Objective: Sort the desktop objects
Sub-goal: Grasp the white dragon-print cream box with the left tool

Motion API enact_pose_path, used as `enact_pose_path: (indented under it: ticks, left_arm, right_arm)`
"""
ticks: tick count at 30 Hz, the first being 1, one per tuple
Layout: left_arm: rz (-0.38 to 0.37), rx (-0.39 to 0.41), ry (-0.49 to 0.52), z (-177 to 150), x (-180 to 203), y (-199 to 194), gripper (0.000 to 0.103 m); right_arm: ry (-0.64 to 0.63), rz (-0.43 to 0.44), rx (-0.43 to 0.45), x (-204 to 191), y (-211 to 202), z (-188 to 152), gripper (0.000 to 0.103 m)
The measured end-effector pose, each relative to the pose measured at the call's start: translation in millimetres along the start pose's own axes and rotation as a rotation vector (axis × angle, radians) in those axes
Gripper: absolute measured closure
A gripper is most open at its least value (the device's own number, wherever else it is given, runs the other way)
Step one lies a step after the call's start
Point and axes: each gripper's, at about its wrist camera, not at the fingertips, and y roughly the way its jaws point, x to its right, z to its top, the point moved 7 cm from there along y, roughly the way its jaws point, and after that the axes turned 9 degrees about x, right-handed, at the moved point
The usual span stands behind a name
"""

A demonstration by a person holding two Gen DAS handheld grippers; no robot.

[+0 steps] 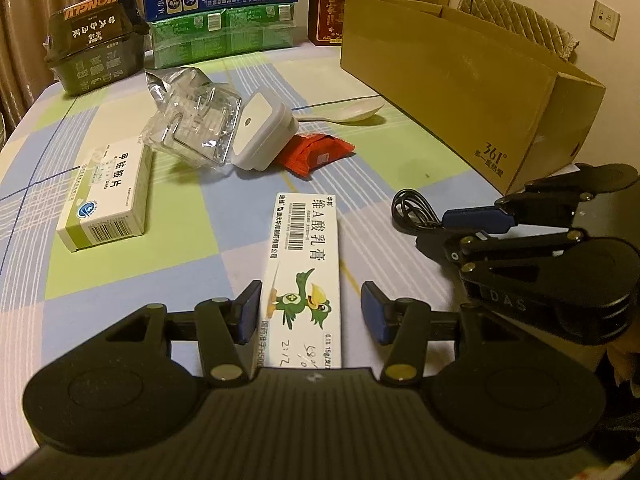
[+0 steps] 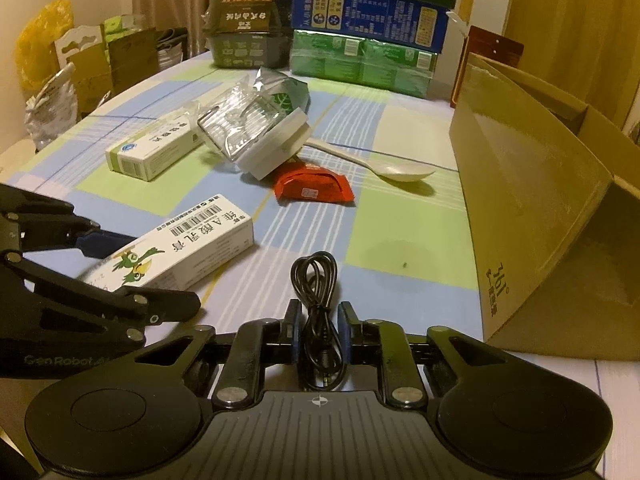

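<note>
Straddled by the left gripper point(image 1: 310, 312) in the left wrist view is a white ointment box point(image 1: 306, 256) printed with "维A酸乳膏", a barcode and a green cartoon bird; its left pad is seen against the box edge while a gap is left at the right pad, so the jaws are parted and no grip is shown. The box lies flat on the checked tablecloth point(image 1: 188, 216), its long axis running away from the camera. A white and green medicine box point(image 1: 105, 196) marked "甲钴胺片" is seen to the left, a cardboard box point(image 1: 472, 92) printed "361°" to the right, and a dark "HONGLU" tub point(image 1: 96, 40) at the back. A clear plastic container with a white lid point(image 1: 224, 128) is tipped on its side against a red sachet point(image 1: 316, 154). Through the right wrist view, the right gripper point(image 2: 319, 332) is clamped on a coiled black cable point(image 2: 318, 292), whose loop is stretched away from the camera over the cloth, with its plug end toward the camera. The cardboard box's opening is turned upward, its contents hidden. A white spoon point(image 2: 380, 166) is laid beyond the sachet.
</note>
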Motion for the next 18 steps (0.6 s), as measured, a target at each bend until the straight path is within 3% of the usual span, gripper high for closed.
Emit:
enact_pose_path:
  ticks: [18]
  left_arm:
    - [0.016, 0.003, -0.006, 2.5, -2.2, 1.4, 0.059]
  right_arm:
    - [0.03, -0.005, 0.004, 5.1, 1.1, 1.1, 0.09]
